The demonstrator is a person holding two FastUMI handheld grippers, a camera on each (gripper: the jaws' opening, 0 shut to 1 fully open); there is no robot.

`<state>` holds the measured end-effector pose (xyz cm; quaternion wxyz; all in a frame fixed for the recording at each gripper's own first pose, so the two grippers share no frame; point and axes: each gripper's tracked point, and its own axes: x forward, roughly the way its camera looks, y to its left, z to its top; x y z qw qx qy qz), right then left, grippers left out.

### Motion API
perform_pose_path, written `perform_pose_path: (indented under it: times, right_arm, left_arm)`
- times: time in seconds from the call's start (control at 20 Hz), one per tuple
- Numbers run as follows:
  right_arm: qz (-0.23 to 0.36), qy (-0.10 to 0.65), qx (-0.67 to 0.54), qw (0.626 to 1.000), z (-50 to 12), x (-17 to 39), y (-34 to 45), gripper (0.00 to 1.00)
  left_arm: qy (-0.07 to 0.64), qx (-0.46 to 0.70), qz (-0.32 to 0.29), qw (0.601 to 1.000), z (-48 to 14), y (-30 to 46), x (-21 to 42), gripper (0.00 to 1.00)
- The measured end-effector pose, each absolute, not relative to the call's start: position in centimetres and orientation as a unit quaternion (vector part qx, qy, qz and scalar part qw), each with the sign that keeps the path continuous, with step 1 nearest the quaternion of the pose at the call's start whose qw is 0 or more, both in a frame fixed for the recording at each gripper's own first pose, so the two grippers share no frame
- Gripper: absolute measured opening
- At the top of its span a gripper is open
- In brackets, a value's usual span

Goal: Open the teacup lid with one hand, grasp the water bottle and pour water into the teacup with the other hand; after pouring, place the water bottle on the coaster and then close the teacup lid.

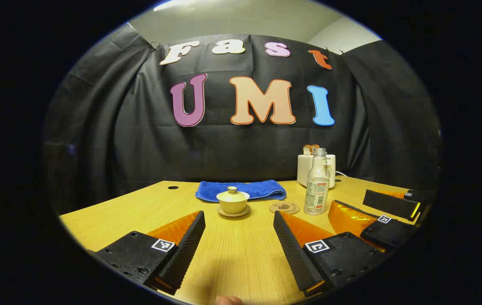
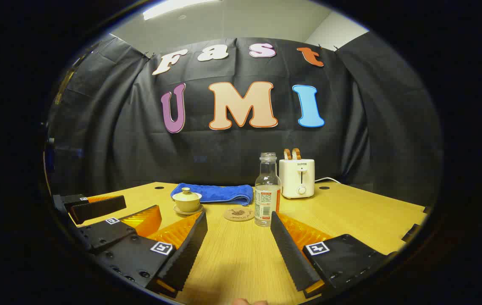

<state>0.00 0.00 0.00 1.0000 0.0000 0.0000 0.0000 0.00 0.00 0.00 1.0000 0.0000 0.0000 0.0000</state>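
On the wooden table (image 1: pixel 241 254) the teacup (image 1: pixel 233 202) sits on its saucer with the lid (image 1: pixel 233 193) on, just in front of a folded blue towel (image 1: pixel 241 189). To its right lies the round coaster (image 1: pixel 284 207), bare, and just beside that stands the water bottle (image 1: pixel 317 182), upright and uncapped (whether it holds any water I cannot tell). Behind the bottle is a white toaster (image 2: pixel 296 178) with two slices poking up and a cord trailing off.

In the left gripper view, the left gripper (image 1: pixel 239 231) hangs over the near part of the table with its fingers spread wide and nothing between them; the teacup lies ahead, in line with the gap but well apart from the tips. The right gripper (image 1: pixel 387 214) shows at the right of that view, low by the table, near the bottle.

In the right gripper view, the right gripper (image 2: pixel 238 232) is likewise wide open and empty, the bottle and coaster ahead of its gap, untouched. The left gripper (image 2: pixel 109 214) shows at the left there, near the cup's side of the table.
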Motion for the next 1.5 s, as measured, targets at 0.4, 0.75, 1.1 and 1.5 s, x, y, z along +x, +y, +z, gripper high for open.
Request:
perform_pose_path:
  times: [0.4,0.75,1.1,1.5]
  right_arm:
    - [-0.017,0.0,0.002,1.0,0.03,-0.26,-0.52,0.96]
    - [-0.026,-0.001,0.001,1.0,0.02,-0.35,-0.72,0.94]
    - [-0.026,-0.001,0.001,1.0,0.07,-0.46,-0.73,0.96]
    - [-0.026,0.0,0.001,1.0,0.14,-0.6,-0.75,0.94]
  left_arm:
    - [0.0,-0.002,0.01,1.0,0.24,0.14,-0.1,0.94]
    - [-0.001,-0.002,0.014,1.0,0.22,0.16,-0.18,0.94]
    - [0.0,-0.002,0.016,1.0,0.27,0.07,-0.24,0.94]
    - [0.001,-0.003,0.026,1.0,0.36,0.32,-0.59,0.95]
